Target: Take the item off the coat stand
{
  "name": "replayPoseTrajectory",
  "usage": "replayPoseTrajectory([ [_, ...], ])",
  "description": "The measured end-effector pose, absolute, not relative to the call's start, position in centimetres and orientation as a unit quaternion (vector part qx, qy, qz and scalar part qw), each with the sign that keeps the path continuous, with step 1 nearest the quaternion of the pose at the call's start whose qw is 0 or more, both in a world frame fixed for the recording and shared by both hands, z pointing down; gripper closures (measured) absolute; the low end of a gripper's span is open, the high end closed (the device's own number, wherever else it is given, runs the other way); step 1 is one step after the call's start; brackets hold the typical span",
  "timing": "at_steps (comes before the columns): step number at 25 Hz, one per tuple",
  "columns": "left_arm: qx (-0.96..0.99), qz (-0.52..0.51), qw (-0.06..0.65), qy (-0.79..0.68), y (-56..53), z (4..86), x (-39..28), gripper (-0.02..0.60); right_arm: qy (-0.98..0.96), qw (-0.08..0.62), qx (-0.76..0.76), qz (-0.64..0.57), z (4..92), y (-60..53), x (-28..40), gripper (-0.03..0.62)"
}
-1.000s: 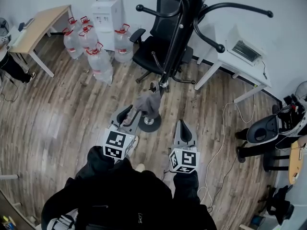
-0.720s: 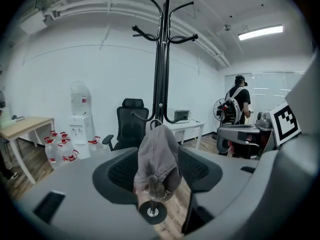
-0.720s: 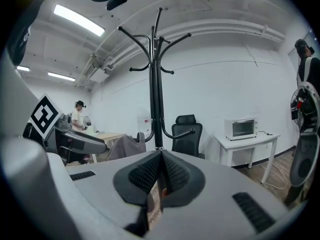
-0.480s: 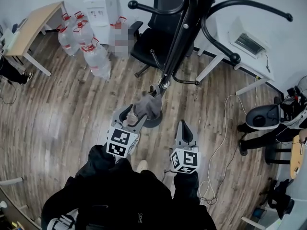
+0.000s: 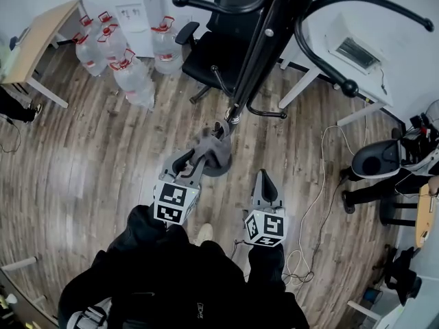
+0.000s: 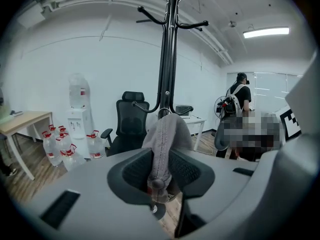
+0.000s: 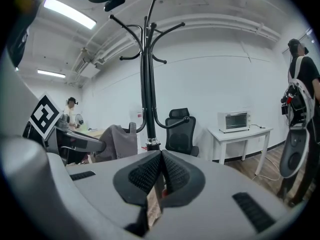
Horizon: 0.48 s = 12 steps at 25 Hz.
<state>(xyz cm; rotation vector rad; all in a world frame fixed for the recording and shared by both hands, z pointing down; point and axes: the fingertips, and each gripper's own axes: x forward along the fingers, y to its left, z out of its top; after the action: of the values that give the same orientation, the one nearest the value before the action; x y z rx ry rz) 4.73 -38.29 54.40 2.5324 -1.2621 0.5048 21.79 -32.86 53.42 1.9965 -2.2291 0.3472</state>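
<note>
- Clear water bottles with red caps [image 5: 130,74] stand at 10 o'clock from the person, well apart. They are no obstacle unless the pull swings wide to the left.
- Left gripper [image 5: 191,157]: its jaws are closing on the grey fabric item [image 5: 209,149], and a hanging fold of it sits pinched between the ribbed pads.
  - The bite takes only this narrow fold, so a sharp tug could let the cloth slip out.
- The grey fabric item hangs low on the black metal coat stand [image 5: 257,53], at 1 o'clock from the left gripper and just above the stand's round base.
  - Whether it is still looped over a lower hook cannot be told.
  - If it is, a straight backward pull could snag it; lifting it clear first looks safer.
- The stand is tall and slender, with a black office chair [image 5: 219,46] just behind it at 12 o'clock.
  - A snagged pull could tip or drag the stand toward the person.
- Right gripper [image 5: 265,184]: its pads are pressed together on nothing, and it is held at 5 o'clock from the item — it gives the stand no steadying.
- A white cable [image 5: 319,204] trails on the floor at 3 o'clock — a trip risk if the person steps back.
</note>
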Motion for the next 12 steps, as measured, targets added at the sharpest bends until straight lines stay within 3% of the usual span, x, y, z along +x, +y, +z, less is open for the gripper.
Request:
replayPoseTrajectory([
  [5,0.874,0.172,0.135,-0.434,-38.44,53.85,4.74,0.501,-0.737,0.064,0.662,0.117,53.21,-33.00,21.75,0.579],
  [12,0.873,0.168,0.138,-0.436,-38.11,53.84,4.76,0.513,-0.736,0.063,0.664,0.112,52.95,-32.50,21.72,0.579],
])
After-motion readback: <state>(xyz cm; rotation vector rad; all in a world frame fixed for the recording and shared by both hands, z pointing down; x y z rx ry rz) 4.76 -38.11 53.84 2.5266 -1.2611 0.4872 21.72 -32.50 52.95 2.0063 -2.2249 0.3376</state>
